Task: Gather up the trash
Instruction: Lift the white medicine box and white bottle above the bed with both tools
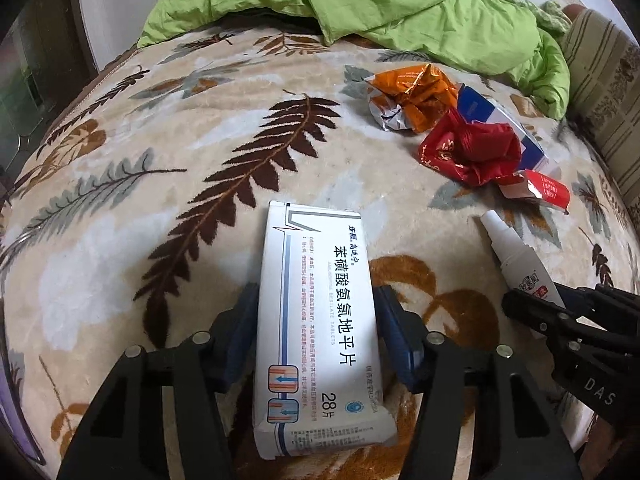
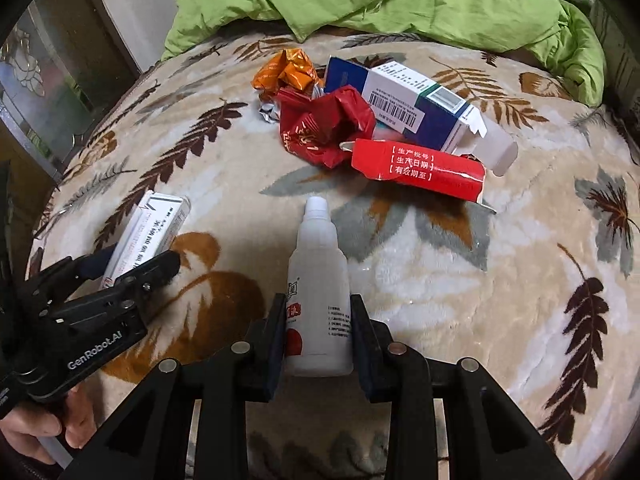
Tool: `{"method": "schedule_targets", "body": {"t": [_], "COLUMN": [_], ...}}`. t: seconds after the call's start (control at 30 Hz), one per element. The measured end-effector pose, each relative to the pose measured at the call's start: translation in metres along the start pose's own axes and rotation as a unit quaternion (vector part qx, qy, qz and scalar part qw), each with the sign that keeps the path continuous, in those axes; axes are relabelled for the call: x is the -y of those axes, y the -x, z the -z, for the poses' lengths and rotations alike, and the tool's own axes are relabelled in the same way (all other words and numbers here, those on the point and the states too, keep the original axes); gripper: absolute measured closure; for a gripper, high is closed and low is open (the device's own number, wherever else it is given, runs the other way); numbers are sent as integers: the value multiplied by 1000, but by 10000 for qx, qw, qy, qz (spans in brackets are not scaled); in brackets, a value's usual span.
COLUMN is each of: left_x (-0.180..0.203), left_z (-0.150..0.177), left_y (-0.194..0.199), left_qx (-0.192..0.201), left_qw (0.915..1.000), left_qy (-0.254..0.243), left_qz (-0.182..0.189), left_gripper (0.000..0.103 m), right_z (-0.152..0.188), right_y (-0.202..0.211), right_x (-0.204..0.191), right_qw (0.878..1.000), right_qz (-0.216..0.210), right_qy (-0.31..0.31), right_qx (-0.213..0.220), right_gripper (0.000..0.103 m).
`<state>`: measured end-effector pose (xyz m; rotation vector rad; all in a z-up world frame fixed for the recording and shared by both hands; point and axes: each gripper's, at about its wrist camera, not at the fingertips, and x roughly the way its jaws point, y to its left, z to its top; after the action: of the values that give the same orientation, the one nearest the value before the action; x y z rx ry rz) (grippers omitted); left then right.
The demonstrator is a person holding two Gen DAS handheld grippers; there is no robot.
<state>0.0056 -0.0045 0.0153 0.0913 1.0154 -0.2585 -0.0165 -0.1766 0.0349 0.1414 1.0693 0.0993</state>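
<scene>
Your left gripper [image 1: 318,320] has the white medicine box [image 1: 316,320] between its 2 blue-padded fingers [image 1: 244,320]; both pads press against the box's long sides, so it is pinching the box, which lies flat on the leaf-patterned blanket [image 1: 140,200] near the blanket's near edge, its long axis running away from you. In the right wrist view the same box [image 2: 148,232] shows at the left, with the left gripper [image 2: 132,264] closed around it and your hand [image 2: 36,428] behind the handle.

Your right gripper [image 2: 318,336] straddles the lower body of the white plastic bottle [image 2: 318,288], which lies on the blanket with its cap pointing away from you. Both fingers [image 2: 276,340] sit against the bottle's sides, so the gripper is pinching the bottle. From the left wrist view the bottle [image 1: 516,256] lies to the right of the box, with the right gripper [image 1: 560,320] over its lower end.

Further back toward the middle of the blanket you have a cluster of trash: a crumpled orange wrapper [image 2: 290,72], a crumpled red wrapper [image 2: 324,124] touching it, a torn red carton [image 2: 420,168] just beside that, and an opened blue-and-white carton [image 2: 412,104] behind them. A rumpled green quilt [image 2: 400,0] covers the far edge.
</scene>
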Motion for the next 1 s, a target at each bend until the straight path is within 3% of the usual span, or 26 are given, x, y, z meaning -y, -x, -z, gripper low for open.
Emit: {"method": "schedule_targets", "body": {"t": [0.2,0.4,0.77,1.0], "left_x": [4,4,10,4], "left_z": [1,4,22,20], "left_y": [0,14,75,71], "left_qx": [56,228,1399,1297], "left_qw": [9999,9996,9879,9891], "left_qy": [-73,76,387,491], "left_qz": [-105,-114,-553,-502], "left_gripper": [45,52,52,52], "right_z": [4,7,25,22], "right_y": [0,13,52,56], "right_x": [-4,-7,-16,-7], "right_qw": [9998,9987,9921,9868], "right_qz": [97,270,598,1028], "right_qy": [166,259,188,60], "right_qx": [46,345,1086,1251], "right_gripper": [71,72,72,72]}}
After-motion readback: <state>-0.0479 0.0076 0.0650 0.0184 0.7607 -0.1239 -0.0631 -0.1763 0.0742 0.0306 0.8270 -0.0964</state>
